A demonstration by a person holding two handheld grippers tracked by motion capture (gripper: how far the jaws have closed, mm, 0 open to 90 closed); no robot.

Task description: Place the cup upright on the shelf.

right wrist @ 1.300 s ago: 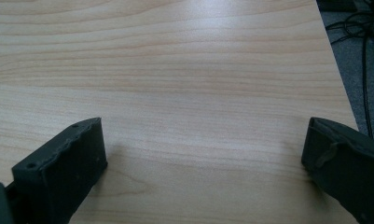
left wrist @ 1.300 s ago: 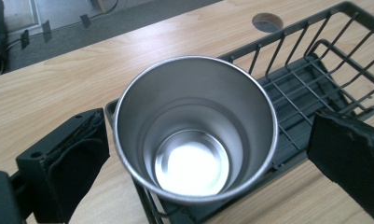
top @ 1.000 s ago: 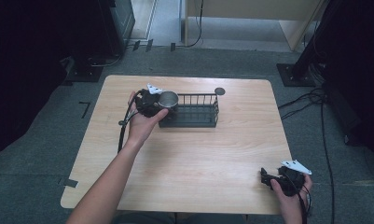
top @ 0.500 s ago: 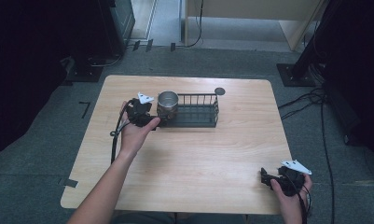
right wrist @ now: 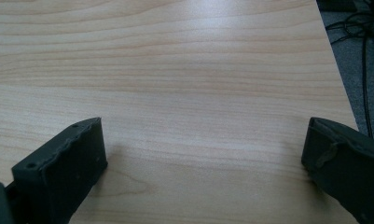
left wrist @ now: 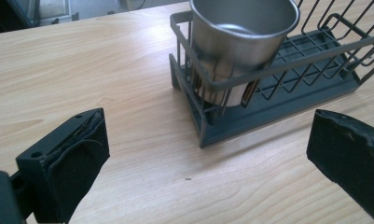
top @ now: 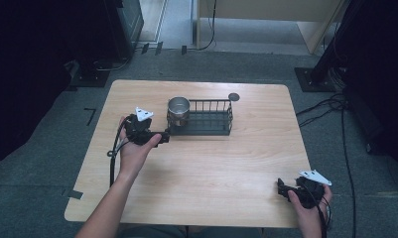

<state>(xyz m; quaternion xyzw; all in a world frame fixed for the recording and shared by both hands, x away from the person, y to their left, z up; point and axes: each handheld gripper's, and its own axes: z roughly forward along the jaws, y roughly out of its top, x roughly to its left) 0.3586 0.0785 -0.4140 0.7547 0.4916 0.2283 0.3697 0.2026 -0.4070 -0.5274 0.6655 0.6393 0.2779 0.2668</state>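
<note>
Wooden table (top: 201,163); cup (left wrist: 240,42) base behind rack (left wrist: 278,79) wires; both grippers' fingers spread.

I seem to work in a lab: bare wooden table (top: 196,163), grey carpet (top: 47,163), floor cables (top: 330,106), dark equipment stands (top: 315,74).

The high view looks down from above the table's (top: 201,168) near edge, while the left gripper view sits low and close, sharing the rack (left wrist: 268,93) at centre frame, and the right gripper view skims bare wood.
</note>
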